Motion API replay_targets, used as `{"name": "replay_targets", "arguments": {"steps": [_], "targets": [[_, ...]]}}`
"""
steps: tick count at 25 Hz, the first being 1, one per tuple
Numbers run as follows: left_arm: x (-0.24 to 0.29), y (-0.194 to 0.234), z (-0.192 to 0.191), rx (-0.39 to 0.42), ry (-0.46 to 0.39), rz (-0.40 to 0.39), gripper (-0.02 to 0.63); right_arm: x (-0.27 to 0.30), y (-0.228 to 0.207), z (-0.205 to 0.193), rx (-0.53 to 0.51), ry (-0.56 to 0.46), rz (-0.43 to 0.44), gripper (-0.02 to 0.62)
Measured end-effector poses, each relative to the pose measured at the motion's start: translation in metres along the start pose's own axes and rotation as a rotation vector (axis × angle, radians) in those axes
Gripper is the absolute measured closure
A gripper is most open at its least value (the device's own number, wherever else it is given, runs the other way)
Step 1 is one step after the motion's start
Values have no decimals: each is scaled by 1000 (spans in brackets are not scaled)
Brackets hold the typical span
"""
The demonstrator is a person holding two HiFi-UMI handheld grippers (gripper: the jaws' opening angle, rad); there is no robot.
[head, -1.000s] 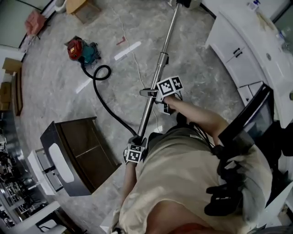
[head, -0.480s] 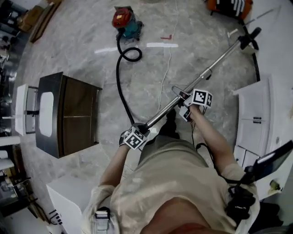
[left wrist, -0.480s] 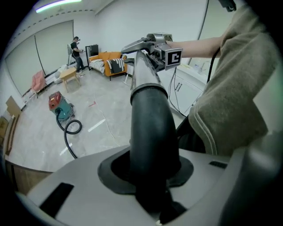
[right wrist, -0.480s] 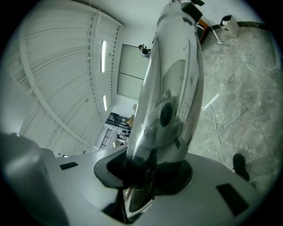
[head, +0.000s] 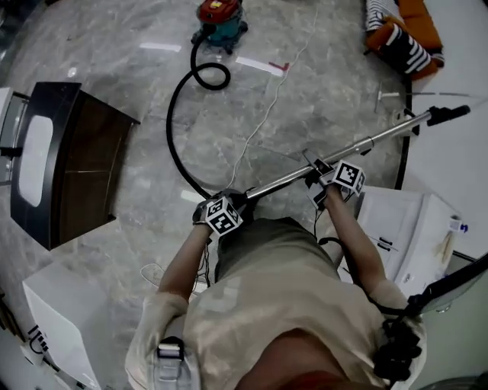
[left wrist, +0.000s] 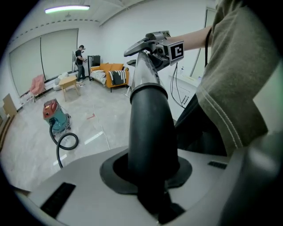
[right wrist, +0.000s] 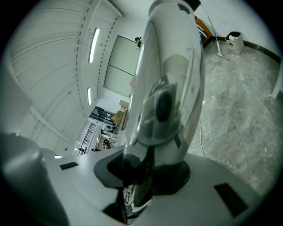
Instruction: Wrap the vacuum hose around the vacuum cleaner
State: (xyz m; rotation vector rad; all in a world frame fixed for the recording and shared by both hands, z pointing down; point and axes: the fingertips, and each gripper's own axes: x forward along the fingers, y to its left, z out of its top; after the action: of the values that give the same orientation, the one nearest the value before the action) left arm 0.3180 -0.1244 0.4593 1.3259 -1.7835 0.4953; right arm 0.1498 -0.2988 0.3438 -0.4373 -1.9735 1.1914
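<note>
The red and teal vacuum cleaner point(head: 221, 19) stands on the floor at the top, small in the left gripper view point(left wrist: 53, 114). Its black hose point(head: 177, 145) makes one loop beside it, then curves down to my left gripper point(head: 232, 204). That gripper point(left wrist: 152, 185) is shut on the hose's thick black end point(left wrist: 150, 128); its jaws have just been closing on it. A silver wand point(head: 374, 139) runs from there up to the right. My right gripper point(head: 324, 177) is shut on the wand's handle section point(right wrist: 166, 92).
A dark cabinet point(head: 76, 152) stands at the left, a white unit point(head: 404, 221) at the right beside my arm. A striped and orange cushion heap point(head: 396, 38) lies top right. A thin white cable point(head: 259, 114) crosses the floor. A person point(left wrist: 80, 55) stands far off.
The wand has swung from pointing up the picture to pointing right, with both grippers still on it. The vacuum cleaner and cabinet have shifted across the head view as I turned.
</note>
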Motion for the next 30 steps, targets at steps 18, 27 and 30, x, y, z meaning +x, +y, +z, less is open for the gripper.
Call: {"name": "replay_targets", "arguments": {"steps": [18, 27, 30], "targets": [[51, 119, 116, -109, 112, 6, 509, 80, -46, 168, 86, 66, 81, 486], [88, 173, 214, -180, 226, 231, 509, 105, -98, 278, 177, 195, 150, 486], [97, 181, 231, -211, 225, 279, 509, 112, -107, 296, 182, 229, 144, 485]]}}
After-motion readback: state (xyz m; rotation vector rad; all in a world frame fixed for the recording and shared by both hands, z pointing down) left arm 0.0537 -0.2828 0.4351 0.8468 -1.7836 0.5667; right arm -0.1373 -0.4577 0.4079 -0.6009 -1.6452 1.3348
